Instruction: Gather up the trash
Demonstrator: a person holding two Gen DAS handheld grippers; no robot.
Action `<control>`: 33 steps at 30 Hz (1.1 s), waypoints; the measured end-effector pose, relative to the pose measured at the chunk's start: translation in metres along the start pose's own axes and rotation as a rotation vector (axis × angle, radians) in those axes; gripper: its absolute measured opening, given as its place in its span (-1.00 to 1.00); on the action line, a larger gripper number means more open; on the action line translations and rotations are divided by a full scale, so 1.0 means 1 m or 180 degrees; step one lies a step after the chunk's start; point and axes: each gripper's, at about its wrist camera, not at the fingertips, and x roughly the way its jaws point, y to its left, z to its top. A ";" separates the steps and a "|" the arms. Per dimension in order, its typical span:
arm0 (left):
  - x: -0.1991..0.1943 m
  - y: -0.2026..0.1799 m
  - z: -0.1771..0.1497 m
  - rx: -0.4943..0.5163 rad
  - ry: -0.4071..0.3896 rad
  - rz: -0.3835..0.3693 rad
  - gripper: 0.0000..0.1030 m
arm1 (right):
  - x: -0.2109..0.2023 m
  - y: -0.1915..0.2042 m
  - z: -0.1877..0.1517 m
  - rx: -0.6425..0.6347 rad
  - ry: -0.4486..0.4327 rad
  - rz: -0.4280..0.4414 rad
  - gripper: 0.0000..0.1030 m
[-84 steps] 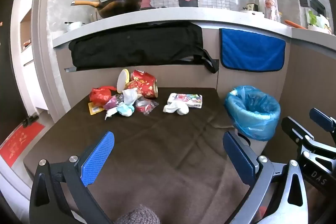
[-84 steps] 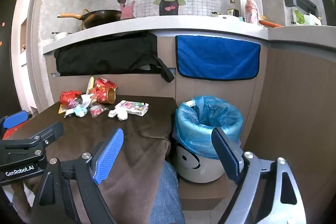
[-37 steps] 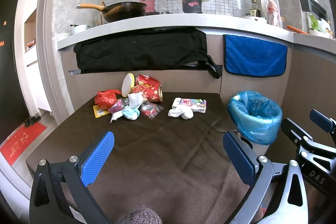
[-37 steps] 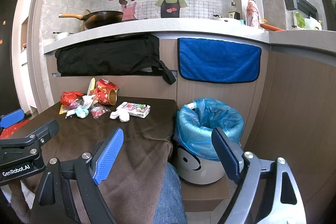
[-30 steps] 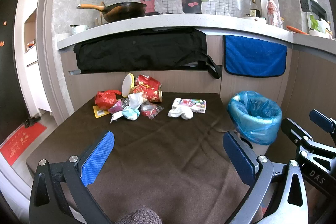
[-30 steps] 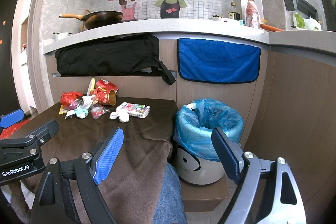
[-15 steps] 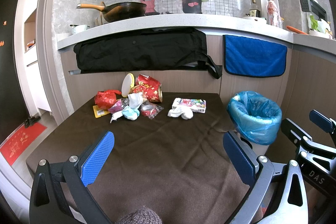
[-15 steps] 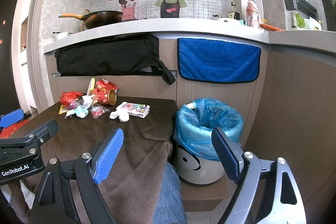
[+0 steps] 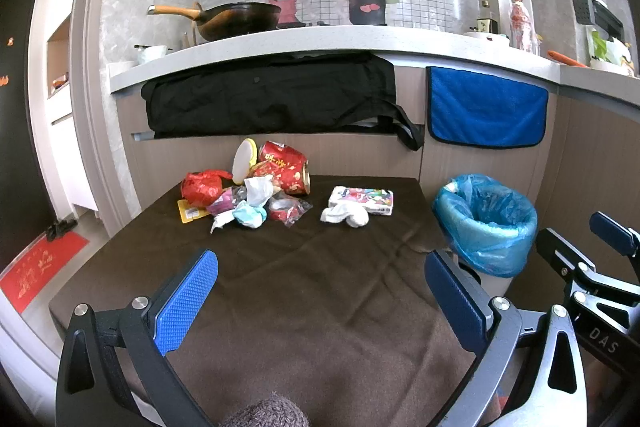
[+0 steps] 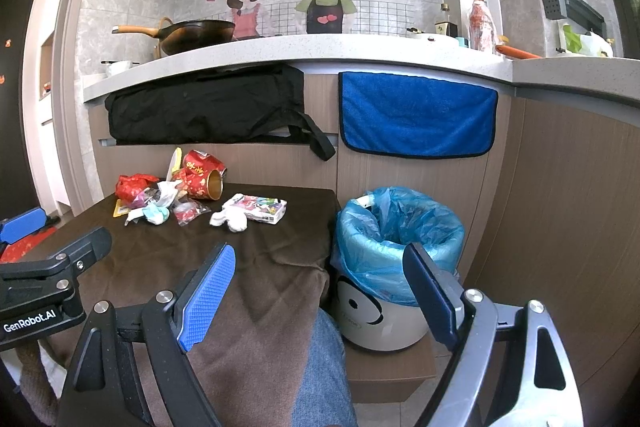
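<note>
A: Risks, left to right? 
B: Trash (image 9: pixel 256 195) lay heaped at the table's (image 9: pixel 320 307) far end; light wrappers could slip. Bin (image 9: pixel 486 223) stood beside the table, right.

A: Hand-held grippers? 
B: Left (image 9: pixel 320 299) and right (image 10: pixel 320 291) both gaped, empty. Bin's inside unseen.

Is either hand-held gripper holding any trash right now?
No. The left hand-held gripper and right hand-held gripper are both open and empty.
</note>
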 end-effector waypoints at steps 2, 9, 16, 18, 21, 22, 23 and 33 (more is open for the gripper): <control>0.001 -0.001 0.000 -0.0001 0.0000 0.0003 0.98 | 0.000 0.000 0.000 0.0002 0.0002 0.0005 0.63; 0.002 -0.001 0.000 -0.0011 0.0022 -0.0005 0.98 | 0.000 0.000 0.000 0.0004 0.0007 0.0004 0.63; 0.018 -0.001 0.005 -0.0020 0.0138 -0.0060 0.98 | 0.009 0.001 0.000 -0.0112 0.0030 -0.0002 0.63; 0.028 0.004 0.010 0.0003 0.0165 -0.0078 0.98 | 0.016 0.004 0.002 -0.0201 0.0018 -0.0024 0.63; 0.054 0.019 0.021 0.0034 0.0175 -0.0043 0.98 | 0.042 0.014 0.009 -0.0374 0.0007 -0.0023 0.63; 0.064 0.026 0.025 0.0033 0.0169 -0.0012 0.98 | 0.050 0.017 0.013 -0.0416 0.0017 0.0014 0.63; 0.075 0.034 0.029 0.0011 0.0163 -0.0003 0.98 | 0.057 0.019 0.017 -0.0444 0.0029 0.0048 0.63; 0.176 0.118 0.070 -0.0250 0.0266 -0.0079 0.98 | 0.176 0.045 0.048 -0.0557 0.0442 0.0665 0.54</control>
